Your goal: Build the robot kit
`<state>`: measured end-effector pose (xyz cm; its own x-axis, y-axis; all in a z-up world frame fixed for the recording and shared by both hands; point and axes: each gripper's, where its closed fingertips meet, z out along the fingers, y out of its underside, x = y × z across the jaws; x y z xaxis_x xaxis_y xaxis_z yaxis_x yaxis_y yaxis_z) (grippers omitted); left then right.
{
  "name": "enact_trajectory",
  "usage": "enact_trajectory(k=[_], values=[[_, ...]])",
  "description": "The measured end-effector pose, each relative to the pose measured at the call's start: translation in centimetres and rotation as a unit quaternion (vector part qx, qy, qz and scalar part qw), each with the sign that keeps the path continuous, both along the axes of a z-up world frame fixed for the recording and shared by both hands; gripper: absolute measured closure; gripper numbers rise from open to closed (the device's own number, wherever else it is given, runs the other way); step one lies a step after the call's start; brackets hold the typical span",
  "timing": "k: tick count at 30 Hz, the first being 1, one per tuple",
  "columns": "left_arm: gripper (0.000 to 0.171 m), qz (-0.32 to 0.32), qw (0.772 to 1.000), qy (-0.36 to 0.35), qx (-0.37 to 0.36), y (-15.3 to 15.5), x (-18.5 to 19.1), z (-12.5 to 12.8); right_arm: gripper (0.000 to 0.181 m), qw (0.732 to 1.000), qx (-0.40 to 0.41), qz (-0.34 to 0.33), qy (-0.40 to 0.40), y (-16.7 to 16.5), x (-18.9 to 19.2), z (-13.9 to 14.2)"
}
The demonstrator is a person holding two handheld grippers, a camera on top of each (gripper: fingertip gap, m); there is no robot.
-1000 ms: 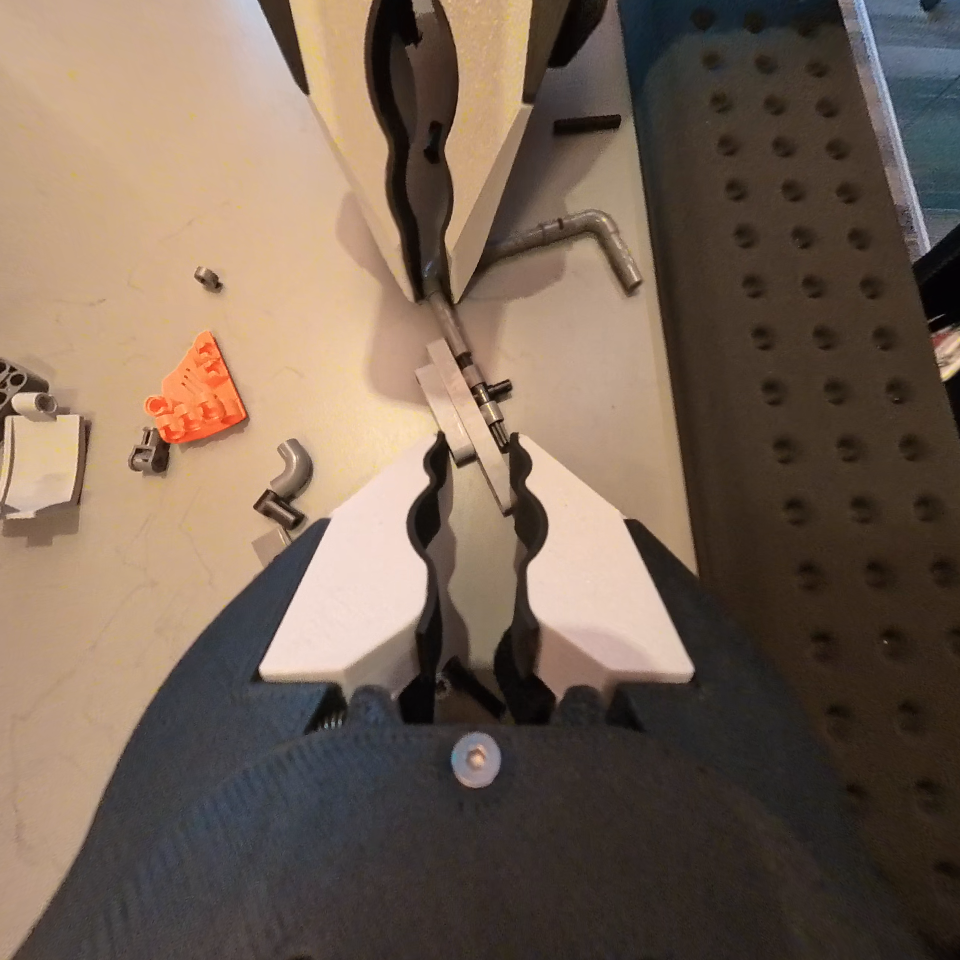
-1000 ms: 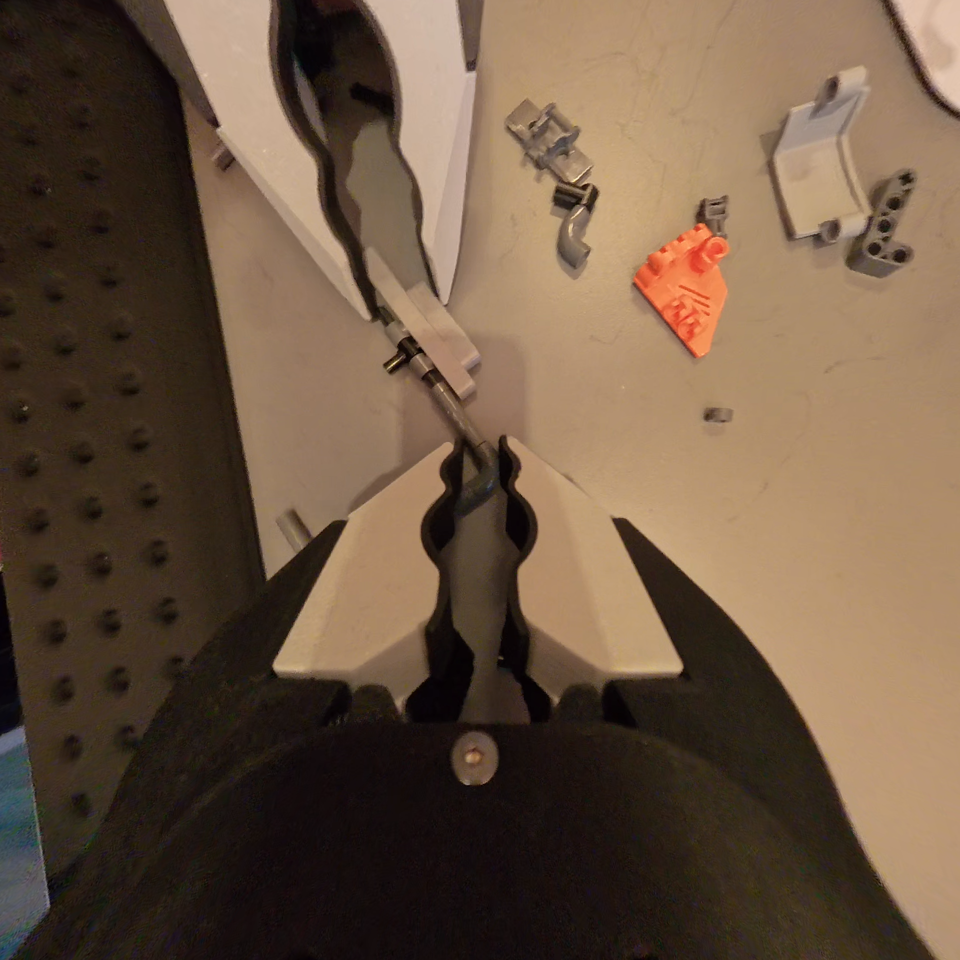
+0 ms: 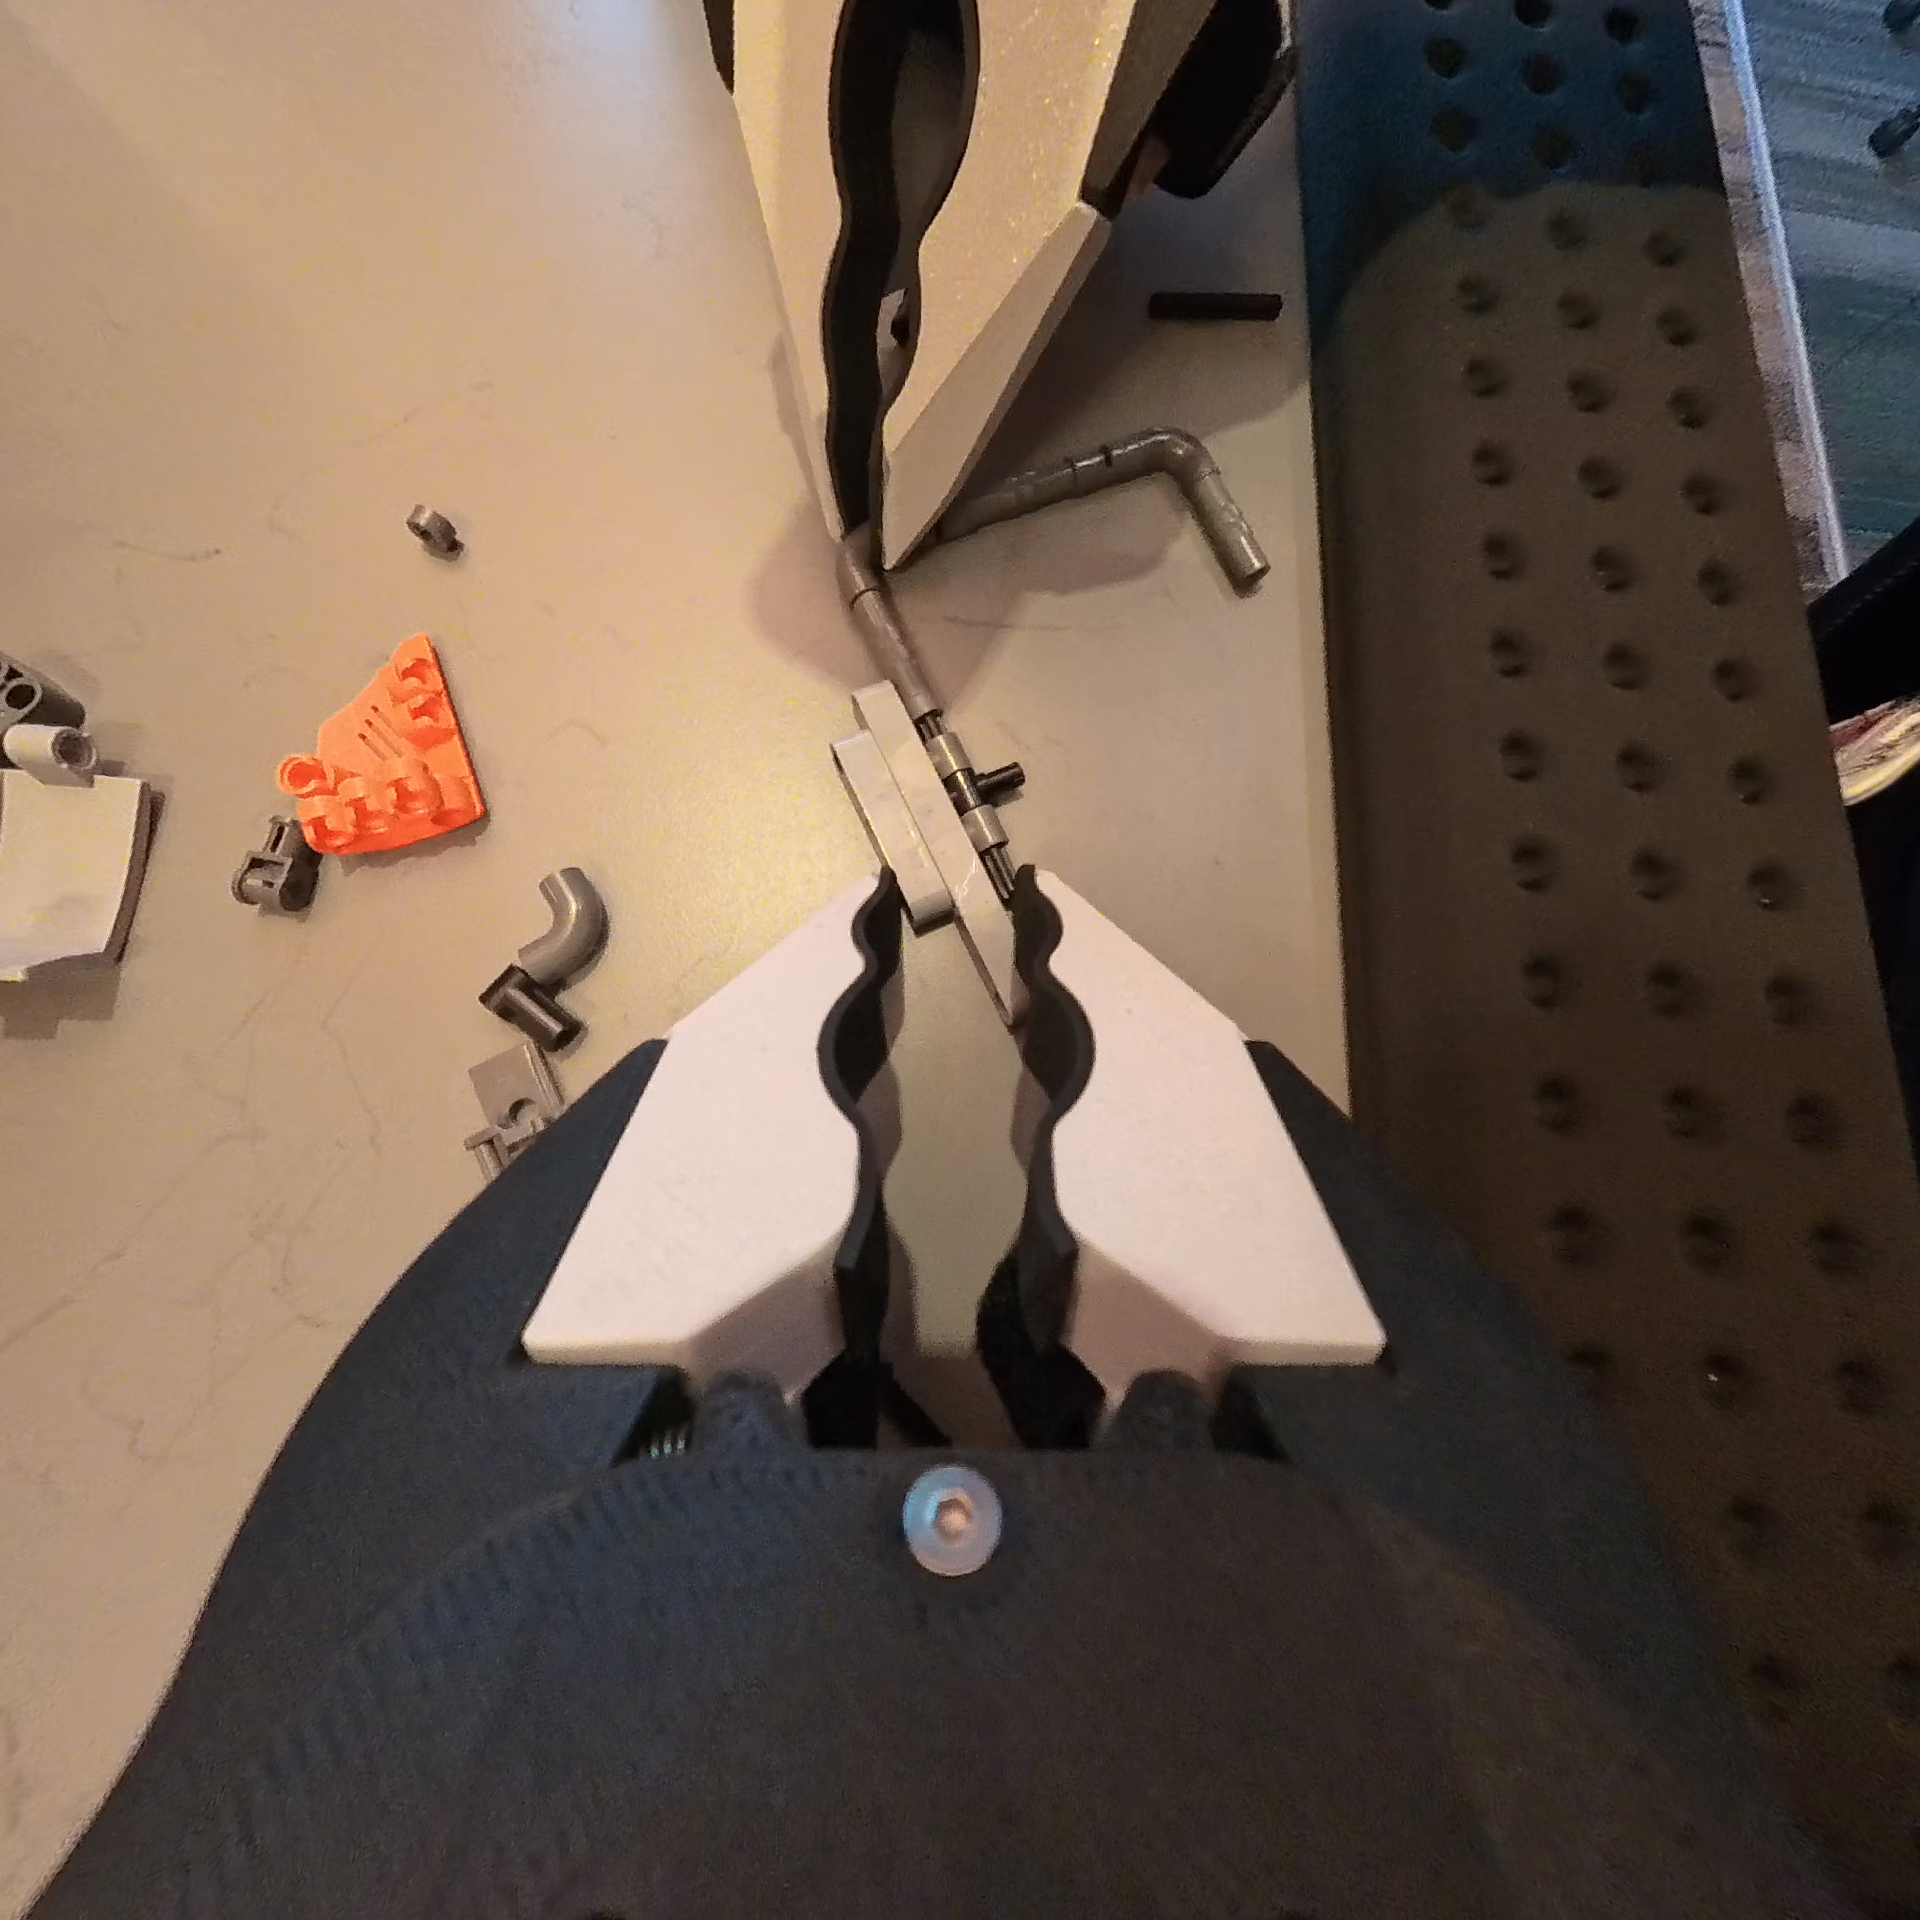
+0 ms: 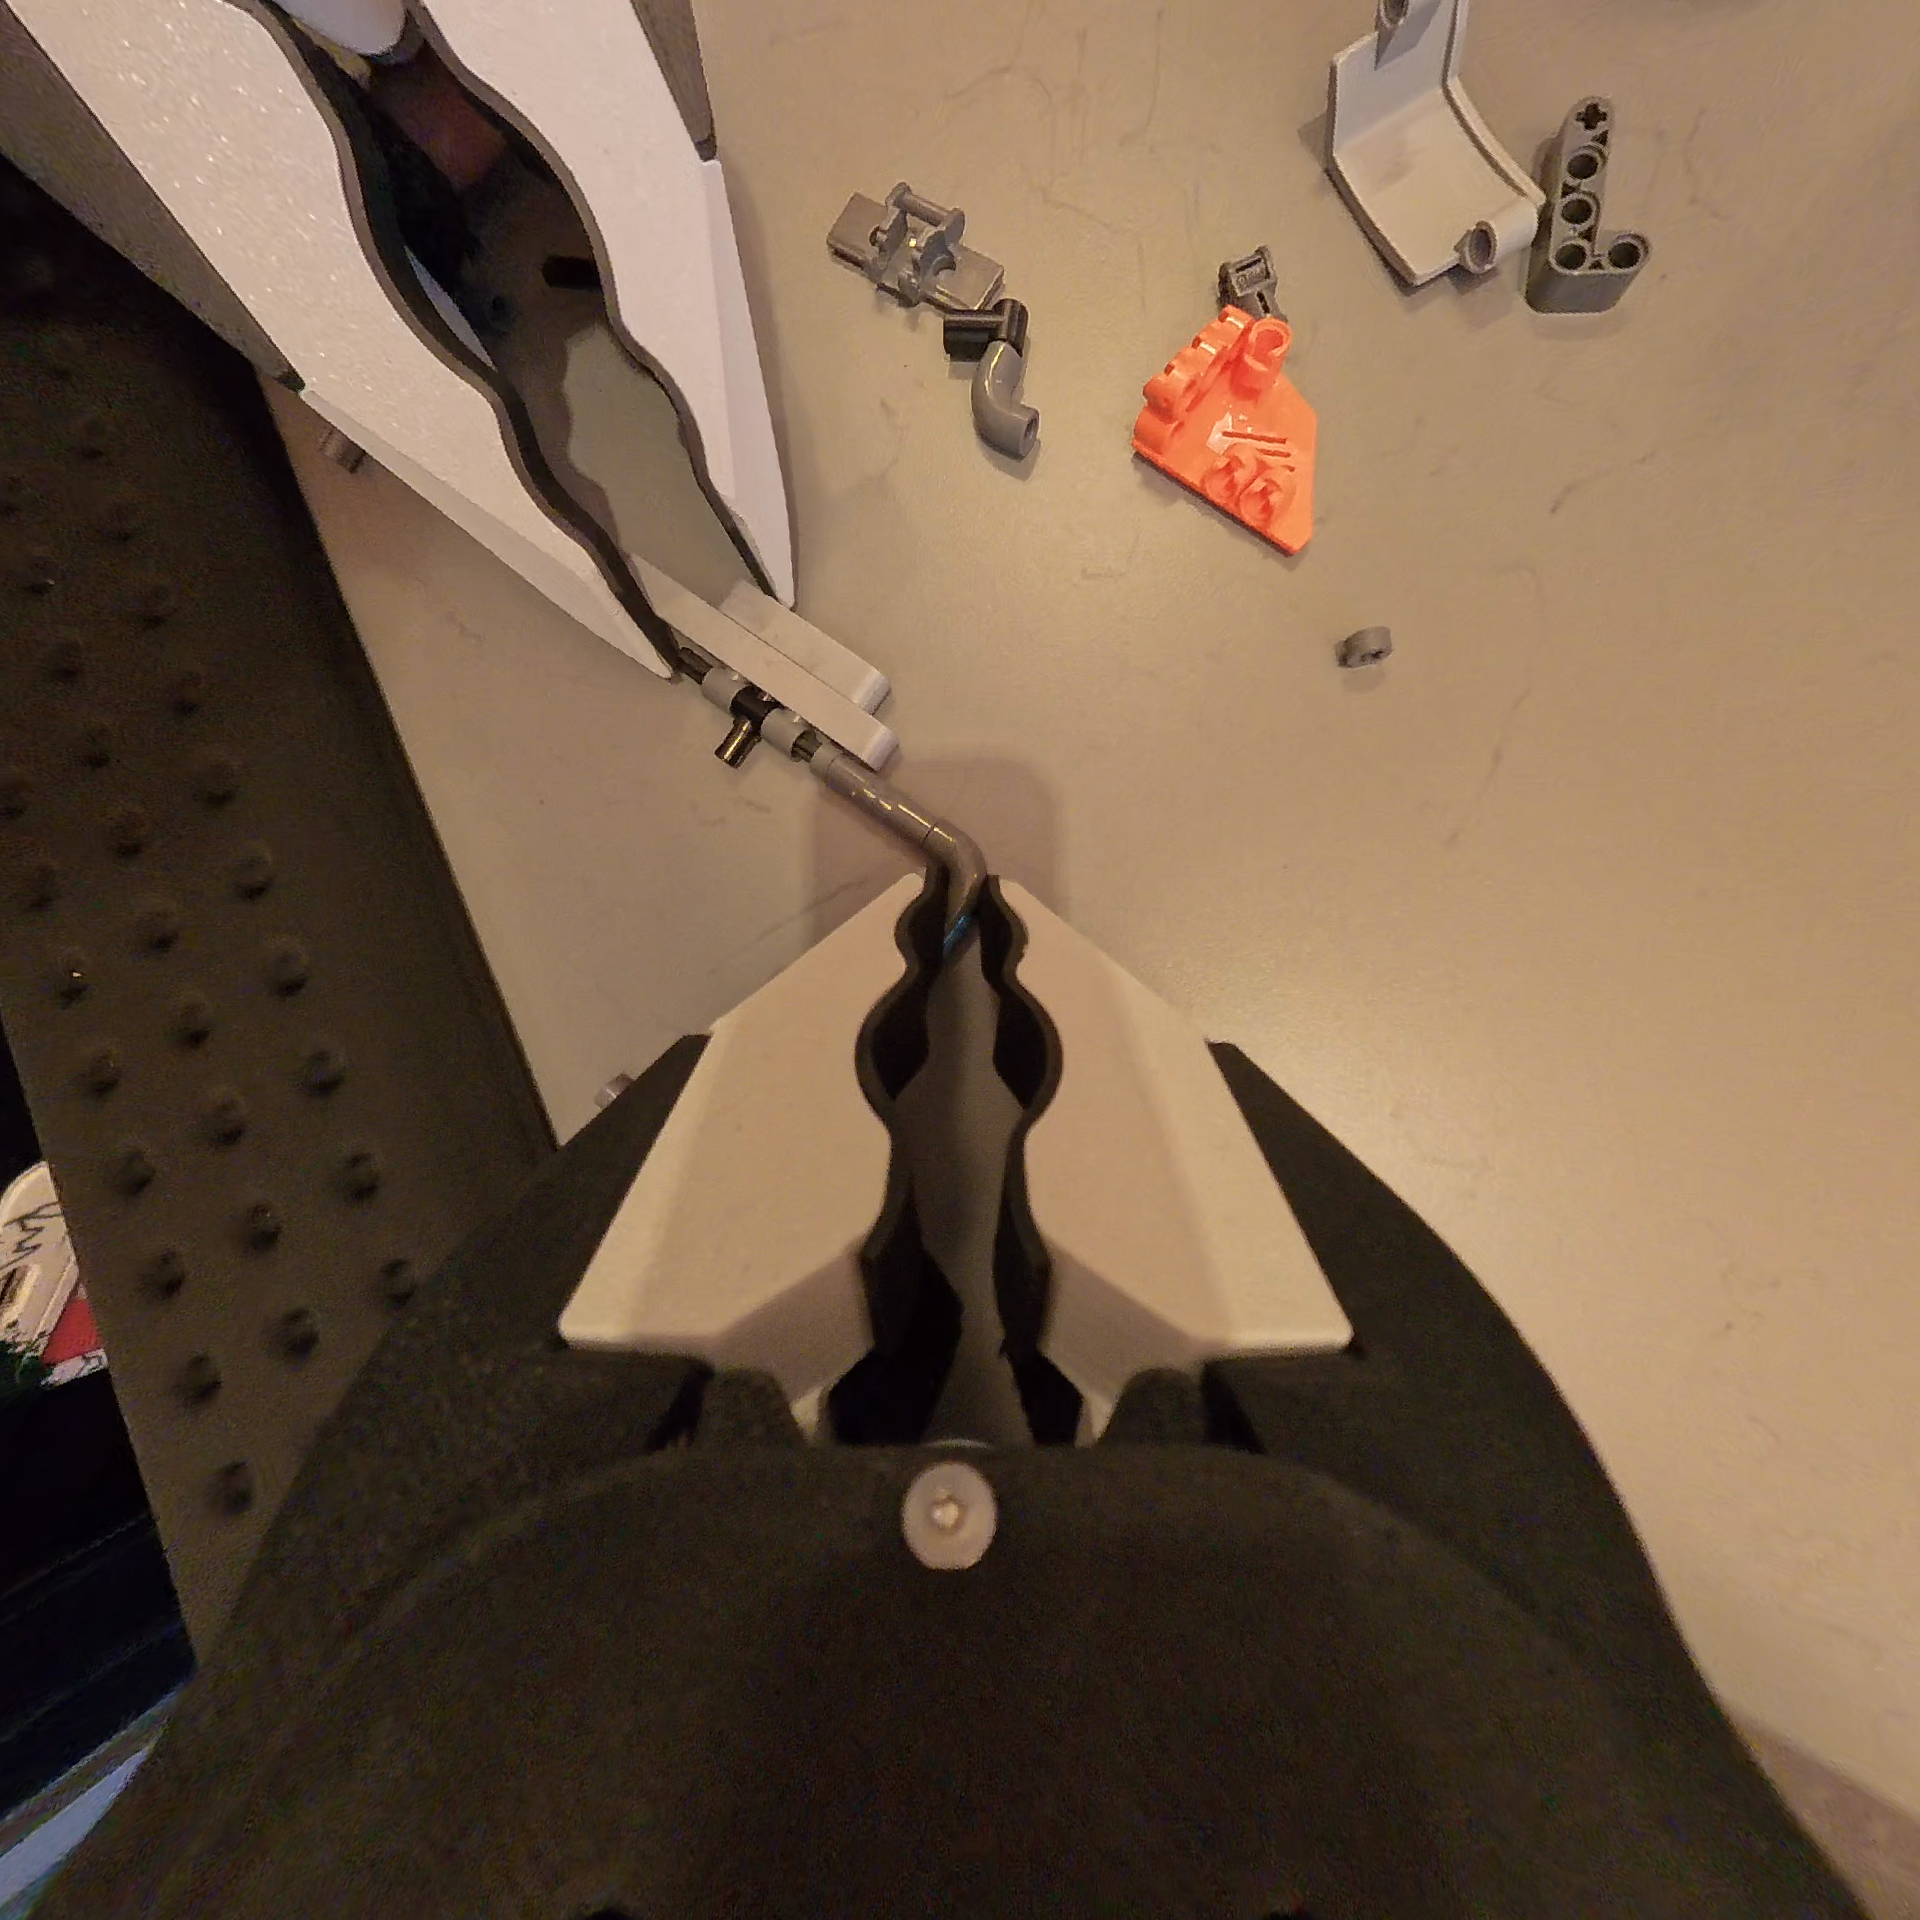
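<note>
Between the two grippers, above the beige table (image 3: 312, 260), hangs a small grey brick assembly (image 3: 914, 821): two flat light-grey plates w/ a thin bent rod (image 4: 904, 816) and black pin along one edge. Left gripper (image 3: 951, 914) is clamped on the plates' near end; right gripper (image 4: 961, 909) is pinched tight on the rod's bent tip. Assembly looks light, stiff plastic, prob. smooth and apt to pivot or pop at the joints; the flat plate faces seem the surest hold, the rod less so.

Loose bits lie well apart on the table: orange wedge piece (image 3: 390, 758), grey elbow (image 3: 566, 925), small grey ring (image 3: 434, 528), second bent rod (image 3: 1153, 483) beside the dark perforated mat (image 3: 1610, 727).
</note>
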<state>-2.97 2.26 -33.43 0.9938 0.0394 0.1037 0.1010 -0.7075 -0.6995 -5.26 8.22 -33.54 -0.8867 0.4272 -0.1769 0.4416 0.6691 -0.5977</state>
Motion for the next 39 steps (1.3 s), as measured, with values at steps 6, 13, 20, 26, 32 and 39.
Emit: enact_trajectory(k=[6,13,20,26,32,39], values=[[0.153,0.022,1.0,0.003,0.007,0.0,-0.7,0.1,0.177,1.0,-0.015,-0.001,-0.009,-0.6,0.5,0.1],[0.157,0.038,0.999,0.012,0.019,0.6,-0.4,0.7,0.164,0.998,-0.032,-0.051,-0.008,0.3,0.5,1.4],[0.158,0.062,0.997,0.039,0.032,0.8,-0.6,1.8,0.155,0.995,-0.051,-0.082,-0.033,1.5,1.7,2.6],[0.158,0.092,0.992,0.034,0.077,1.5,-0.7,3.8,0.15,0.993,-0.058,-0.098,-0.028,1.5,2.3,3.0],[0.158,0.091,0.989,0.048,0.109,1.8,-0.5,6.6,0.156,0.988,-0.09,-0.117,-0.042,0.1,2.6,2.9],[0.158,0.05,0.984,0.033,0.166,2.4,0.0,9.6,0.177,0.977,-0.148,-0.147,-0.039,-0.4,2.5,4.8]])
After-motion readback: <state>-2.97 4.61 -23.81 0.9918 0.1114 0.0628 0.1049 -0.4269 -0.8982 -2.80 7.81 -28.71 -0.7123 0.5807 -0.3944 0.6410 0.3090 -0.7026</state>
